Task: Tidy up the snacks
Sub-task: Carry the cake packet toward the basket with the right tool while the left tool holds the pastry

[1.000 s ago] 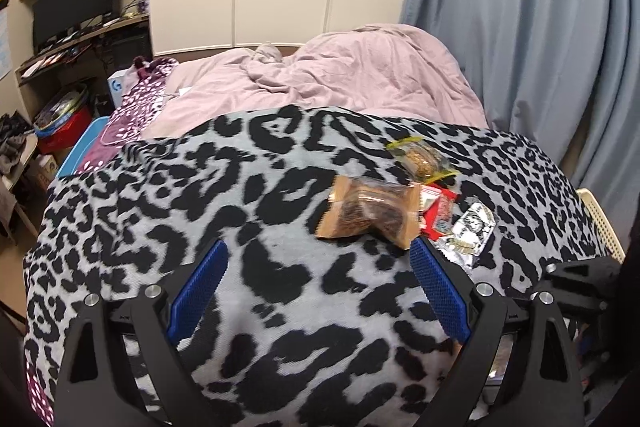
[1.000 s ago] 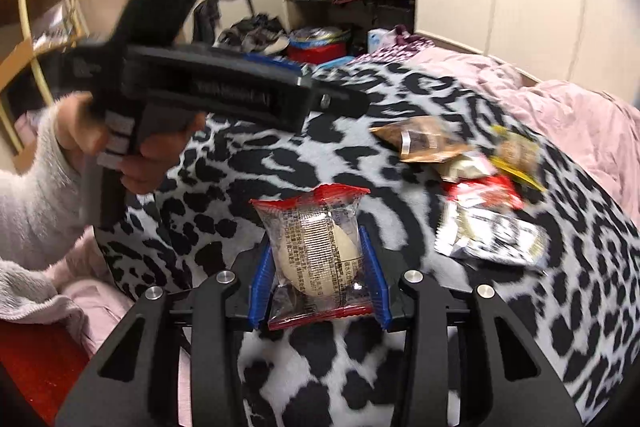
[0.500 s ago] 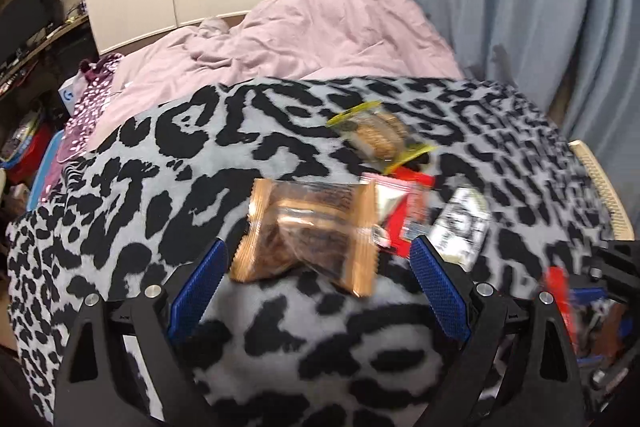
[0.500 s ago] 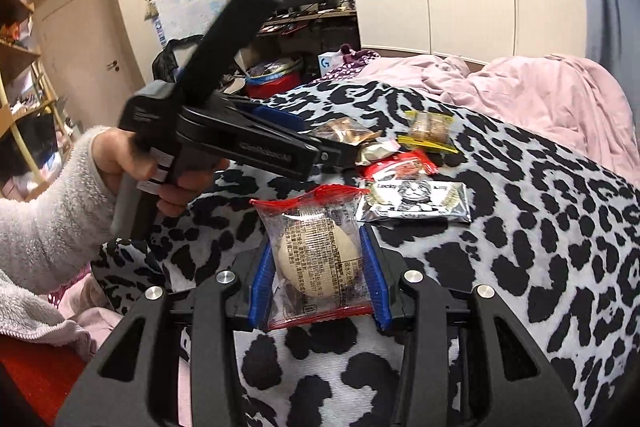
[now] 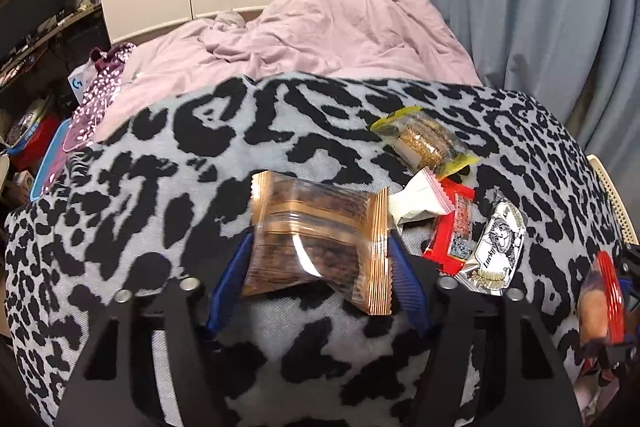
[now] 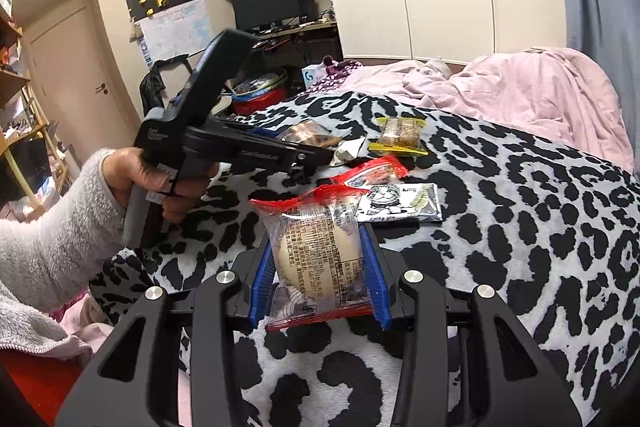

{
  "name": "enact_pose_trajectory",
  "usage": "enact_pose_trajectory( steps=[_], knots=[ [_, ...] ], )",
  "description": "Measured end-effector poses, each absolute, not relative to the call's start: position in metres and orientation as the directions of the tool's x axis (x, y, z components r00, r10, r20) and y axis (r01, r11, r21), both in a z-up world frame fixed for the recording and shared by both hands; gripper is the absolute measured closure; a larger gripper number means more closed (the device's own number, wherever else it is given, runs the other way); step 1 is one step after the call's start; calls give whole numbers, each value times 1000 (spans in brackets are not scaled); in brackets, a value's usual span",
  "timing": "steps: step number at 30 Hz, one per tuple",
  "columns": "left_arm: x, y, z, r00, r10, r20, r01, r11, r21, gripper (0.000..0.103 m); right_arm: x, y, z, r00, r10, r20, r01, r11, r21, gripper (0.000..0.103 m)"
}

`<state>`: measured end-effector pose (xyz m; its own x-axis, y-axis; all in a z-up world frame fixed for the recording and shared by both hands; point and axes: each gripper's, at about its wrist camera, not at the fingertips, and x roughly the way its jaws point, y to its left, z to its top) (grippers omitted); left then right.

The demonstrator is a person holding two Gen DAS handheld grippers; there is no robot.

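Your left hand (image 6: 160, 183), in a fuzzy sleeve (image 6: 52, 251), is gripping its handle and tilting the left claw (image 5: 320, 267) down over the leopard blanket (image 5: 160, 187). Its jaws have just been closing and are now pinching the brown pack (image 5: 320, 239). Your right claw (image 6: 318, 275) is clamping the red-edged bun pack (image 6: 316, 259) just above the blanket, near the other snacks (image 6: 396, 203).

Both wrist cameras look down along their claws, close over the same leopard-print blanket (image 5: 160, 195).
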<state>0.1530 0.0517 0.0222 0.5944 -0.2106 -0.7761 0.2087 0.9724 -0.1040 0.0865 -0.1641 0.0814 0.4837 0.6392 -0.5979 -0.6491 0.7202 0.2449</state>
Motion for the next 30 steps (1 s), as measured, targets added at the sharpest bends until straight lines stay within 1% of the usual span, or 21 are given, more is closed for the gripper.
enact_pose_trajectory(
  steps=[7,16,22,30],
  knots=[
    [137,55,35,619,-202,-759,207,974,-90,44,85,-176,87,521,629,-577,-617,745,254,61],
    [116,40,56,647,-233,-726,236,967,-100,44,80,-205,93,585,599,-547,-551,788,274,61],
    [109,24,67,654,-262,-710,262,958,-112,44,74,-232,95,635,564,-528,-493,822,286,61],
    [103,-5,76,650,-298,-699,310,944,-115,44,64,-287,98,719,484,-499,-369,874,317,61]
  ],
)
